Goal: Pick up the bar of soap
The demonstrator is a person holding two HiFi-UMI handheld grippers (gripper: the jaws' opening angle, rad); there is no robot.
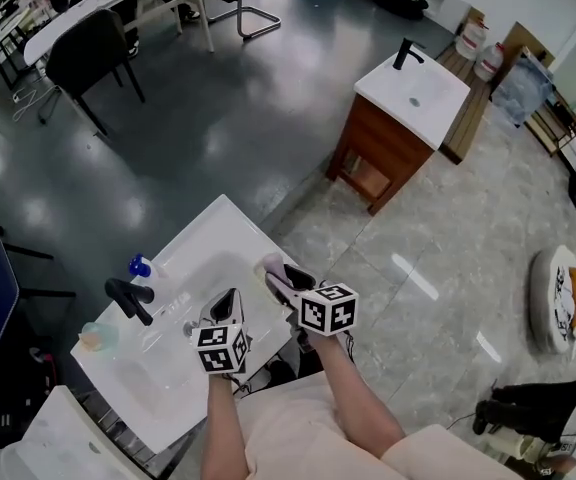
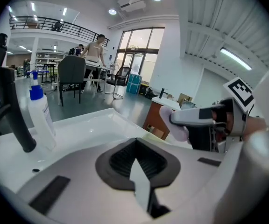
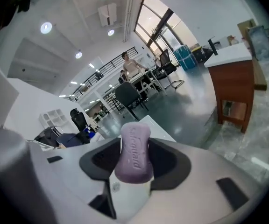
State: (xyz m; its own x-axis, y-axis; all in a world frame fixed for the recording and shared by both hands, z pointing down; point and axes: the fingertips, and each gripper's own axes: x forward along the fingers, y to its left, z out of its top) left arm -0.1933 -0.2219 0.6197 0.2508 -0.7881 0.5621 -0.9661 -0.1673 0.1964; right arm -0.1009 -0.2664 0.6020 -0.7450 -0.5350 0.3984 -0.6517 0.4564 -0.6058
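Note:
A pale purple bar of soap (image 3: 134,153) stands on end between the dark pads of my right gripper (image 3: 134,161), which is shut on it. In the head view that gripper (image 1: 278,276) holds the soap (image 1: 270,267) above the right rim of the white sink (image 1: 223,223). The left gripper view shows the soap (image 2: 173,126) lifted off the basin, clamped in the right gripper (image 2: 197,118). My left gripper (image 1: 230,306) hovers over the sink's near edge just left of the right one. Its jaws (image 2: 137,164) are shut with nothing between them.
A black faucet (image 1: 128,299) and a blue-capped bottle (image 1: 140,267) stand at the sink's left side, with a small greenish cup (image 1: 97,336) near the corner. A wooden vanity with a white basin (image 1: 408,108) stands farther off, and dark chairs (image 1: 93,53) by a desk.

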